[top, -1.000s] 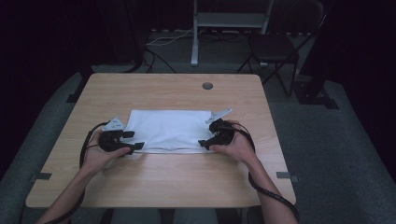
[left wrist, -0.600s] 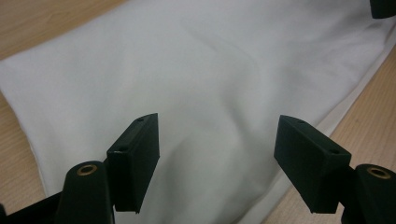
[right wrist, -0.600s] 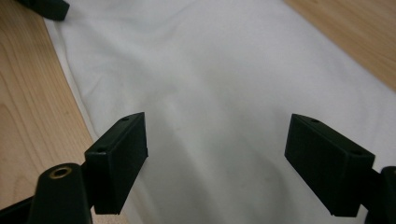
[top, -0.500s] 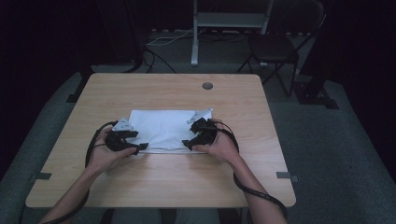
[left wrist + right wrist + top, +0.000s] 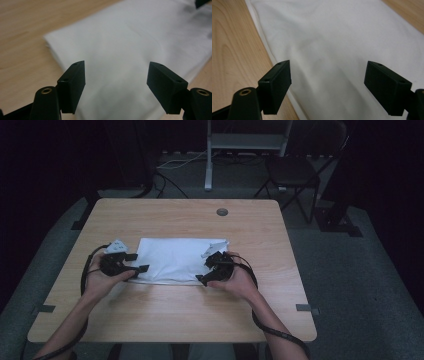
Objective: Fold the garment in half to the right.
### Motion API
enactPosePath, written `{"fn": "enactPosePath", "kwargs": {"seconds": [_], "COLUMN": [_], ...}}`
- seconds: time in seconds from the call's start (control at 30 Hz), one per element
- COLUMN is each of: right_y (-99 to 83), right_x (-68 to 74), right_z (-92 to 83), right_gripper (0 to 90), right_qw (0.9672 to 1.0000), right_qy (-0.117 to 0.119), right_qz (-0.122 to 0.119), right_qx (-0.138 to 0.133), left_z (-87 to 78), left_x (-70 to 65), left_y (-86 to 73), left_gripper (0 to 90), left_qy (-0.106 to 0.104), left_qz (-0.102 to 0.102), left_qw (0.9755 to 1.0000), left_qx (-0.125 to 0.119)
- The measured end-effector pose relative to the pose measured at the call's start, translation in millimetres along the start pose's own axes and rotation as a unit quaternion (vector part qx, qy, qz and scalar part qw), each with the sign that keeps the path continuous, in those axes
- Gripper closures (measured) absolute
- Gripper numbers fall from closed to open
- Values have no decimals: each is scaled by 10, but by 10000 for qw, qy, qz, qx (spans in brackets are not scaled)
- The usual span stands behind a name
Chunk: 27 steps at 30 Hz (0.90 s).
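A white folded cloth (image 5: 172,260) lies flat in the middle of the wooden table (image 5: 175,220). My left gripper (image 5: 136,262) sits at the cloth's left edge and is open. In the left gripper view its jaws (image 5: 116,70) stand wide apart just above the cloth (image 5: 120,37), holding nothing. My right gripper (image 5: 204,272) hovers over the cloth's right part, near its front edge, and is also open. In the right gripper view the spread jaws (image 5: 328,68) frame bare cloth (image 5: 324,32), whose edge runs along the wood at the left.
A round cable hole (image 5: 222,212) sits near the table's far edge. Behind the table stand a dark chair (image 5: 295,170) and a metal stand leg (image 5: 210,155), with cables on the floor. Grey carpet surrounds the table.
My right gripper has slid left from the cloth's right edge to over the cloth. The left gripper has shifted slightly up and away. Both stayed open and the cloth has kept its place.
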State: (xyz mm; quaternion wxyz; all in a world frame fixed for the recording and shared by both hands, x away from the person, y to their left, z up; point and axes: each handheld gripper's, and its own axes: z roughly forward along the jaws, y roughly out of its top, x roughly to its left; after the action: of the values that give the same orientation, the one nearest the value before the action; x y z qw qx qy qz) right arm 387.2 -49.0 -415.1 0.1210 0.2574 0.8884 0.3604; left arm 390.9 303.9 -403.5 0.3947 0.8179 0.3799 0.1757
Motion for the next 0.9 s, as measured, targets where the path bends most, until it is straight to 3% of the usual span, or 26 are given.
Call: {"fn": "enactPosePath", "kwargs": {"seconds": [0.23,0.4,0.5,0.57,0.77,0.9], "right_y": [99,144,161,164,160,155], "right_x": [85,128,125,114,100,104], "right_z": [-13,-17,-48,-72,-121,-145], "right_gripper": [200,200,200,199,199,199], "right_qw": [9997,9993,9992,9991,9989,9988], "right_qy": [139,208,234,233,269,271], "right_qz": [-174,-305,-302,-308,-284,-292], "right_qx": [-77,-97,-132,-164,-249,-285], "left_z": [91,376,531,612,769,803], "left_x": [375,590,709,752,771,759], "left_y": [247,372,400,408,401,371], "left_gripper": [306,306,307,307,320,388], "left_qy": [139,55,14,-83,-166,-259], "left_qz": [-306,-606,-908,-1042,-1133,-1298], "left_qw": [9994,9976,9948,9931,9904,9891], "left_qx": [-47,336,462,536,770,647]}}
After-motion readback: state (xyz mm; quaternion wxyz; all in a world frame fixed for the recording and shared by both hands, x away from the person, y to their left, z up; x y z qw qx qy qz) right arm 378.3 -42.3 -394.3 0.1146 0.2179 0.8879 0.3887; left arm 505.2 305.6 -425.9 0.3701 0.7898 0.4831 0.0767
